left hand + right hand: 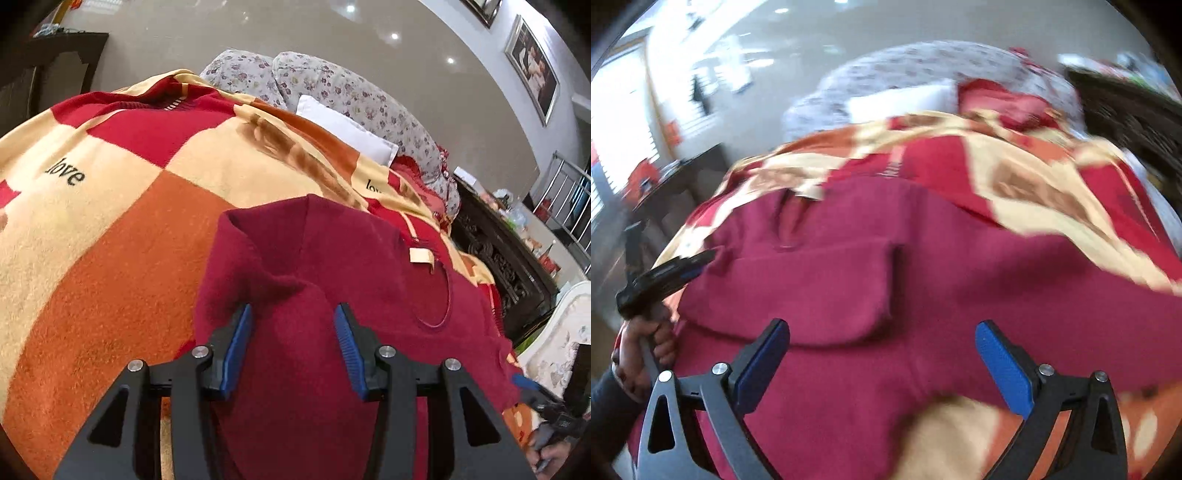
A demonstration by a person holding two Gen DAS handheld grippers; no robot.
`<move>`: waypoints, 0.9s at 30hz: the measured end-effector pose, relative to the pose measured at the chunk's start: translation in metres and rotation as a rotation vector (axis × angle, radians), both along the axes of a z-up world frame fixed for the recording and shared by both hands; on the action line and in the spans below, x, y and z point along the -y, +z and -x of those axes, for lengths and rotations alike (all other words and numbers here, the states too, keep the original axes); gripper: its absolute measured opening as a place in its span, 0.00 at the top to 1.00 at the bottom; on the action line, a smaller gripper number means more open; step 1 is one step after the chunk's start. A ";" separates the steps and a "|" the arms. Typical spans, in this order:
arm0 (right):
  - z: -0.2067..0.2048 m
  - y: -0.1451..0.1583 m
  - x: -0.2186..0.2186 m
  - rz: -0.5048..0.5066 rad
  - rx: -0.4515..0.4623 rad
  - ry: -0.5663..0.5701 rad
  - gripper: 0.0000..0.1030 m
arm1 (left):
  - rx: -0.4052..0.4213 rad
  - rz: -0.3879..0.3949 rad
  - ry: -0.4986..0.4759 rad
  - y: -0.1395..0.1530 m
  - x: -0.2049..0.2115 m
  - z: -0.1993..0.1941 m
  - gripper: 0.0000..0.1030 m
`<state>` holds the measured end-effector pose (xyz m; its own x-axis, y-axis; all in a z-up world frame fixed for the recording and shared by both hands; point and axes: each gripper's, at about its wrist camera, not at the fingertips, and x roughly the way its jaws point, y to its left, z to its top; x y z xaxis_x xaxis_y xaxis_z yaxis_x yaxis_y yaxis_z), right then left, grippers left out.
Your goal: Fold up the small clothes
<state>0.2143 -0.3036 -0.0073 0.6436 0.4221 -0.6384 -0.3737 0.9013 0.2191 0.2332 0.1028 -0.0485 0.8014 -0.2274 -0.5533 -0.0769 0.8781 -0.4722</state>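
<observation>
A dark red knit sweater (332, 258) lies spread on a checked blanket, its neck label showing. One sleeve is folded over the body (812, 291). My left gripper (293, 314) is open, its blue pads either side of a raised fold of the sweater, low over it. My right gripper (882, 332) is open wide just above the sweater's lower part (886, 369). The left gripper also shows in the right wrist view (683, 267), at the sweater's left edge. The right wrist view is blurred.
The blanket (110, 240) of orange, cream and red squares covers the bed. Floral pillows (332, 88) and a white cushion (343, 129) lie at the far end. A dark carved cabinet (498, 258) stands at the right, a dark table (48, 66) at the left.
</observation>
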 end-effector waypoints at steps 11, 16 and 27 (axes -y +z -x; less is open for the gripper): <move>-0.031 -0.017 -0.019 -0.010 -0.075 0.047 0.81 | 0.016 0.062 0.025 -0.002 -0.009 0.005 0.56; -0.033 -0.022 -0.005 -0.048 -0.154 -0.077 0.93 | 0.022 0.070 0.029 -0.003 -0.010 0.006 0.56; -0.008 -0.033 0.021 -0.123 -0.201 -0.281 0.94 | -0.004 0.052 0.020 -0.005 -0.007 0.001 0.56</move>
